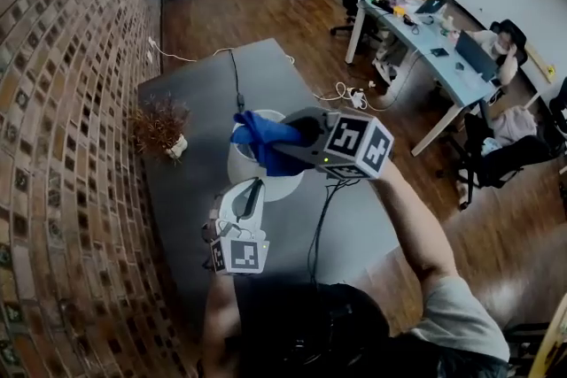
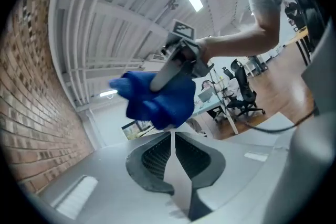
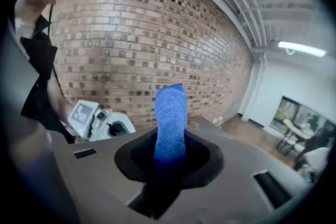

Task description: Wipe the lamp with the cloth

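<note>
Right gripper [image 1: 297, 137] clamps the bunched blue cloth [image 1: 266, 137] just over the white lamp [image 1: 241, 162] mid-table, left gripper [image 1: 251, 195] pinched shut and empty beside it: wiping's on, I'd say, and next the cloth needs pressing down and sweeping round.

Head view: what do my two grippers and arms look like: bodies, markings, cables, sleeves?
The right gripper has a grey moulded body, a cube of black-and-white square markers, and a thin black cable hanging below. The left gripper is paler, with a like marker cube and dark ribbed pads. A short grey sleeve covers the right upper arm.
</note>
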Demonstrator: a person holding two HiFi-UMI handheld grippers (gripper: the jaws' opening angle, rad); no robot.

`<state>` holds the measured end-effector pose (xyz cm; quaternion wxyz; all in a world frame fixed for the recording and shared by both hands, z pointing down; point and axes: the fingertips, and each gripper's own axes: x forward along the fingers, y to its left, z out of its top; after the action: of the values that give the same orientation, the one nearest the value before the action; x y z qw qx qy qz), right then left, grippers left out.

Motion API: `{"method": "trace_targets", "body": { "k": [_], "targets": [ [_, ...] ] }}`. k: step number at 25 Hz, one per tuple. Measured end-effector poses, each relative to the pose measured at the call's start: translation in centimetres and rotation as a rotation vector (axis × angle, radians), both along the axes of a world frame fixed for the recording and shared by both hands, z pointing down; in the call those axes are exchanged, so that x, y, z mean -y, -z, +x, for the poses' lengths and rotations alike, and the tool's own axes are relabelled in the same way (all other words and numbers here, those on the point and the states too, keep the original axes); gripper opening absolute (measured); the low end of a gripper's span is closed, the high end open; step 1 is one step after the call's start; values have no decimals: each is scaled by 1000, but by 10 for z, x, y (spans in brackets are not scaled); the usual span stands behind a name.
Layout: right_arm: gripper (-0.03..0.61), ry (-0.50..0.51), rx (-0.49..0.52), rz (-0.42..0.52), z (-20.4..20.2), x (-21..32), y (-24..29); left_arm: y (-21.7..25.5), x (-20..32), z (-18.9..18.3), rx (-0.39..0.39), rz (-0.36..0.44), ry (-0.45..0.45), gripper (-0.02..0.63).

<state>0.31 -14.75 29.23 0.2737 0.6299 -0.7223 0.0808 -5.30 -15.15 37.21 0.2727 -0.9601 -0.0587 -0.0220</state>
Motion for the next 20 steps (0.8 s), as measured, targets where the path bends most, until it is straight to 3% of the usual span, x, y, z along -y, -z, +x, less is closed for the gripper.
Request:
{"method": "trace_targets", "body": {
  "k": [2, 4, 7, 9, 10, 13, 16, 18, 20],
  "targets": [
    [87, -196, -214, -2, 38, -38, 26, 16, 8, 2, -28, -30, 17, 31],
    [87, -298, -285, 37, 58, -64, 52, 34, 8, 9, -41, -57, -8, 35],
    [87, -192, -66, 55, 40, -63, 56, 46, -11, 26, 0, -50, -104, 94],
    [87, -105, 51, -4, 25, -50, 33, 40, -24, 38, 68, -14, -144, 95],
    [87, -85, 62, -48, 23, -42, 17, 33, -28, 43, 114, 12, -148, 95],
    [87, -46, 7, -211, 28, -24, -33, 8, -35, 53, 246, 115, -140, 96],
    [87, -94, -63, -351, 66, -19, -60, -1, -38, 59, 266, 158, -142, 98],
    [87, -201, -150, -375, 106, -16, -56, -2, -39, 61, 257, 162, -145, 98],
    [87, -192, -215, -316, 111, 8, -39, -3, -37, 60, 255, 167, -152, 98]
  ]
}}
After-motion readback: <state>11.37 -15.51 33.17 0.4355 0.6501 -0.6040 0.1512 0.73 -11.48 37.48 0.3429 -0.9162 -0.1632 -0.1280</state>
